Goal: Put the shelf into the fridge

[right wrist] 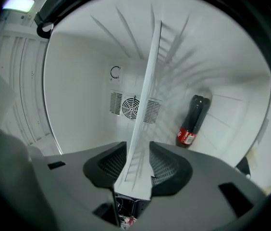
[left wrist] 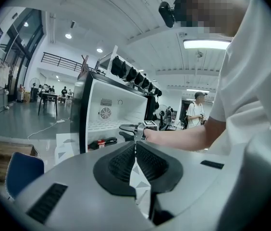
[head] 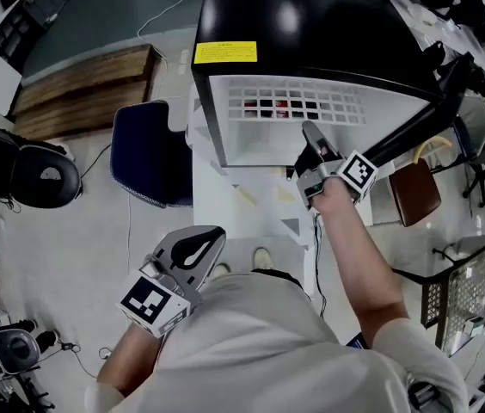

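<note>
A black fridge stands open with a white inside. The white grid shelf lies level inside it. My right gripper reaches in at the shelf's front edge. In the right gripper view the shelf runs edge-on between the spread jaws of my right gripper, whose pads stand off it, open. A cola bottle lies on the fridge floor below the shelf. My left gripper hangs low near my body, shut and empty; in its own view the left gripper has its pads meeting, facing the fridge.
The fridge door swings open to the right. A blue chair sits left of the fridge, with wooden pallets behind it. A brown seat and another wire rack are at the right. A person stands far off.
</note>
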Tool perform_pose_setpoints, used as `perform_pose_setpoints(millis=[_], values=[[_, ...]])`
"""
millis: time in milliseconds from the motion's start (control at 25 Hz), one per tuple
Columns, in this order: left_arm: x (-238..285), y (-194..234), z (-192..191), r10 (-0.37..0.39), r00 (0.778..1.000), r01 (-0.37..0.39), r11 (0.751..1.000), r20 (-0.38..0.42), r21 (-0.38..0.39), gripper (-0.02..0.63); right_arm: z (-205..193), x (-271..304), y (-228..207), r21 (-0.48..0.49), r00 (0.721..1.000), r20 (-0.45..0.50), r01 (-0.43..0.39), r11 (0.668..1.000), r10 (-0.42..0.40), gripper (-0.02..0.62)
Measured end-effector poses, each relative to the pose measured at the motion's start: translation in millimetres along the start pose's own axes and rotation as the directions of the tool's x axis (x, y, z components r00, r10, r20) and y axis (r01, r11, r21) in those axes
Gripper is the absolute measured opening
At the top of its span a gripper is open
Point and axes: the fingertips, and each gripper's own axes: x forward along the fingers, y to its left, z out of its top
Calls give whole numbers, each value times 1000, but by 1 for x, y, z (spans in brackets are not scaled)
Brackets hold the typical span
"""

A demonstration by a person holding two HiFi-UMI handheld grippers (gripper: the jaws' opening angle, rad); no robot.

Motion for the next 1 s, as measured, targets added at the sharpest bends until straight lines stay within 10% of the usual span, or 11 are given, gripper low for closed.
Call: perform_pose_setpoints(millis=[600, 1000], values=[[-42, -5, -22, -121, 993, 121, 993, 9, -12, 23, -98, -122, 27, -300, 982, -46, 161, 940, -183, 46], [-68, -6, -41, -184, 983, 184, 983, 12, -20, 23, -167, -179, 79, -664, 973, -101, 88, 742, -205, 18]])
